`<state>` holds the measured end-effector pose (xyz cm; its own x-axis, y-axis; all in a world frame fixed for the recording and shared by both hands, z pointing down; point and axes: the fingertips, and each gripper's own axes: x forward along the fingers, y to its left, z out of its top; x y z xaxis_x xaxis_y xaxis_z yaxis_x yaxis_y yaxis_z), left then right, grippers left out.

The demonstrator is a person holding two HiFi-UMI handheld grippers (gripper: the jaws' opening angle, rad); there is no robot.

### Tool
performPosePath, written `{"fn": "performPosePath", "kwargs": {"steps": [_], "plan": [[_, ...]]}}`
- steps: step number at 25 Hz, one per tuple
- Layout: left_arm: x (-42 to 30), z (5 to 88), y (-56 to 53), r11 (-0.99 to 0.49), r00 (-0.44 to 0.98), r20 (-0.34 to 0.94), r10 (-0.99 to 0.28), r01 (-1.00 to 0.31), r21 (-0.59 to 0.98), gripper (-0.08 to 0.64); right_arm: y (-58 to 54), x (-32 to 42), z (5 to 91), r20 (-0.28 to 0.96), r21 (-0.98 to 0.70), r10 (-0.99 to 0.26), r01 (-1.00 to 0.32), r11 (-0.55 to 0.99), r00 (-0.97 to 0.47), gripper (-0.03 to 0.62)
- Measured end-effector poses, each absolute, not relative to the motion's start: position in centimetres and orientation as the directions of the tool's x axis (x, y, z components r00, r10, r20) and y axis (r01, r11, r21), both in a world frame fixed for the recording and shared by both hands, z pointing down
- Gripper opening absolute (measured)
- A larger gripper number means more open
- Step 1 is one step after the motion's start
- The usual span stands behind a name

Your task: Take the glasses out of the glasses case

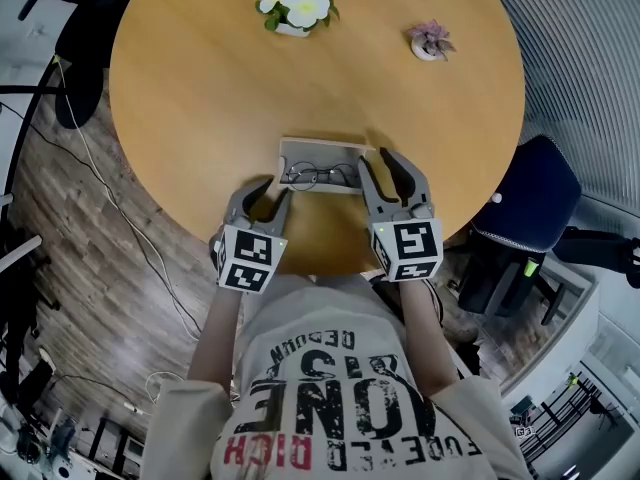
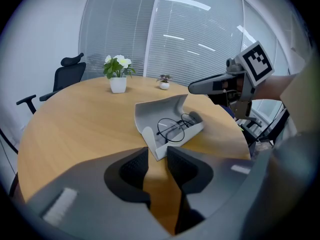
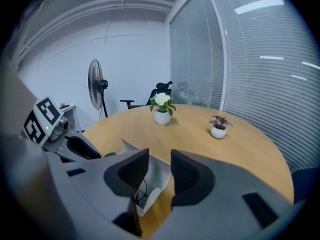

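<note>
You sit at a round wooden table (image 1: 200, 88) with a gripper in each hand, both reaching over the near edge. The glasses case (image 1: 300, 149) lies open on the table just in front of you, between the two grippers. It is light grey, and its lid is tipped up on the far side. The glasses (image 1: 312, 177), thin dark wire frames with round lenses, lie inside the case's tray.

Your left gripper (image 1: 272, 192) points down toward the near left corner of the case. Its fingers (image 2: 132, 171) are spread, with bare tabletop showing between them. The corner of the case sits right at the gap between their tips, and you cannot tell from any view whether they touch it. Nothing is pinched between them.

Your right gripper (image 1: 375, 158) hangs over the right end of the case, raised a little above it. Its fingers (image 3: 192, 176) are spread wide and empty. In the right gripper view, the end of the case and a bit of the wire frame show below the gap.

At the far side of the table stands a white pot of white flowers (image 1: 297, 8). To its right is a small pink plant (image 1: 431, 41) in a white pot. A dark blue chair (image 1: 530, 203) stands beside the table on your right.
</note>
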<state>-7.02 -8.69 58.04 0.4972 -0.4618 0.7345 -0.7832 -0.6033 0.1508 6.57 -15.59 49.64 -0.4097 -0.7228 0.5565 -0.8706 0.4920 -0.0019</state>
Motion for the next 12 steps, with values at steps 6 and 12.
{"fn": "performPosePath", "kwargs": {"steps": [6,12], "plan": [[-6.9,56.4,-8.7,-0.595,0.492,0.705,-0.51,-0.794,0.124,0.122,-14.7,7.0,47.7,0.51,-0.026,-0.753,-0.882,0.47,-0.416,0.114],[-6.8,53.3,-9.0,-0.586,0.505,0.637,-0.583,-0.804,0.101,0.093,-13.4,7.4,46.3,0.472,-0.071,-0.768,-0.887,0.456,-0.433,0.058]]}}
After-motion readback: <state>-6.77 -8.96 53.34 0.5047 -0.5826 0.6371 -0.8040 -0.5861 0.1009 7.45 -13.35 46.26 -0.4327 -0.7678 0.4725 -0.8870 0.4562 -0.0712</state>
